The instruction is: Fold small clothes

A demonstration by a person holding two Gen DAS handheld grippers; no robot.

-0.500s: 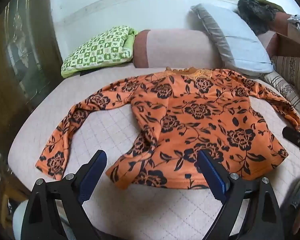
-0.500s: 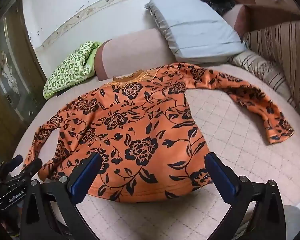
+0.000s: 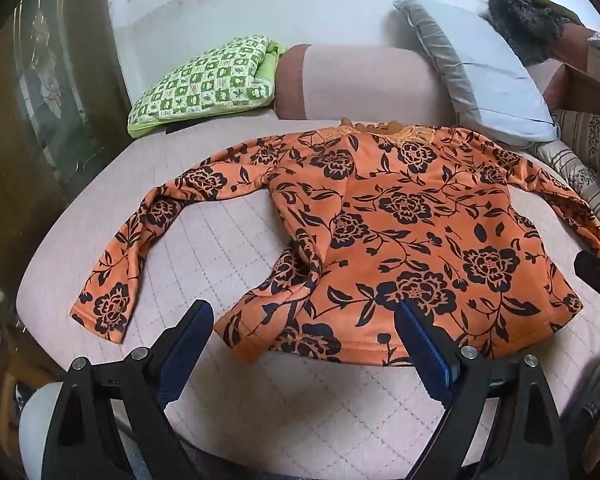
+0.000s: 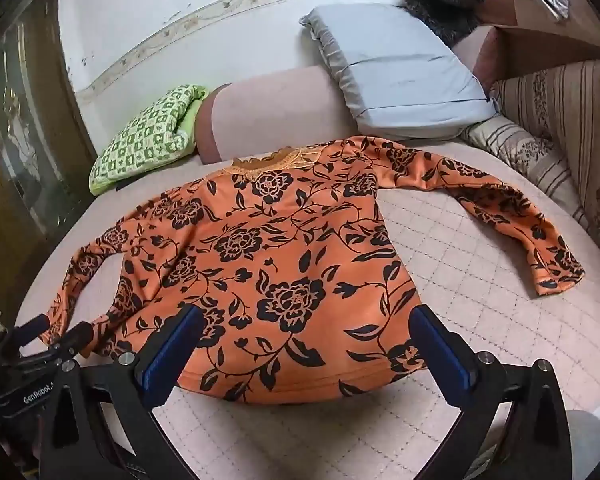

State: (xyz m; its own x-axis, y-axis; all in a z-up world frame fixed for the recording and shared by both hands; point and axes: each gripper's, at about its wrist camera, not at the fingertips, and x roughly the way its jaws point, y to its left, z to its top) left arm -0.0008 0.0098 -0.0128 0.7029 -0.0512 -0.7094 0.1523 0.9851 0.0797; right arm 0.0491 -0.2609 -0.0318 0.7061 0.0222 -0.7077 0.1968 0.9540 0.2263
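Bed (image 3: pixel 260 400), pink quilted cover. One orange floral top (image 3: pixel 400 232) lies flat on it, collar far, hem near, long axis near-to-far; two sleeves spread left and right. Three pillows far: green (image 3: pixel 204 80), pink bolster (image 3: pixel 360 80), grey (image 3: pixel 480 80). Left tongs (image 3: pixel 304 344) and right tongs (image 4: pixel 304 352) tilt down over the hem, both wide apart, empty.
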